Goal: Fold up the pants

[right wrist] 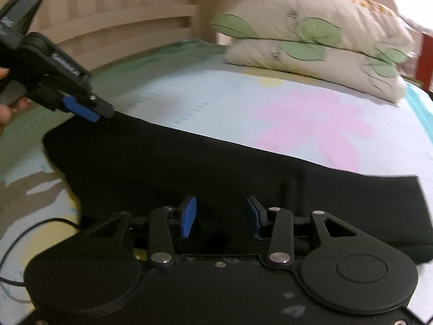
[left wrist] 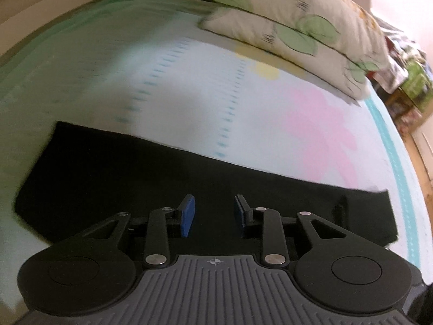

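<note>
The black pants (left wrist: 135, 173) lie flat on the bed as a long dark band running left to right. My left gripper (left wrist: 213, 214) hovers over their middle, its blue pads (left wrist: 188, 215) apart with nothing between them. In the right wrist view the pants (right wrist: 189, 168) fill the lower middle. My right gripper (right wrist: 220, 216) stands open above them, nearer their right end, its pads (right wrist: 189, 216) clear of the cloth. The left gripper (right wrist: 92, 113) also shows side-on at the upper left, over the far left edge of the pants, held by a hand.
The pale bedsheet (left wrist: 216, 81) with pink and yellow flowers spreads beyond the pants. Two leaf-print pillows (right wrist: 311, 40) are stacked at the back right. A wooden headboard (right wrist: 121, 21) stands behind. A thin black cable (right wrist: 32, 227) lies at the left. Clutter (left wrist: 406, 81) sits past the bed's right edge.
</note>
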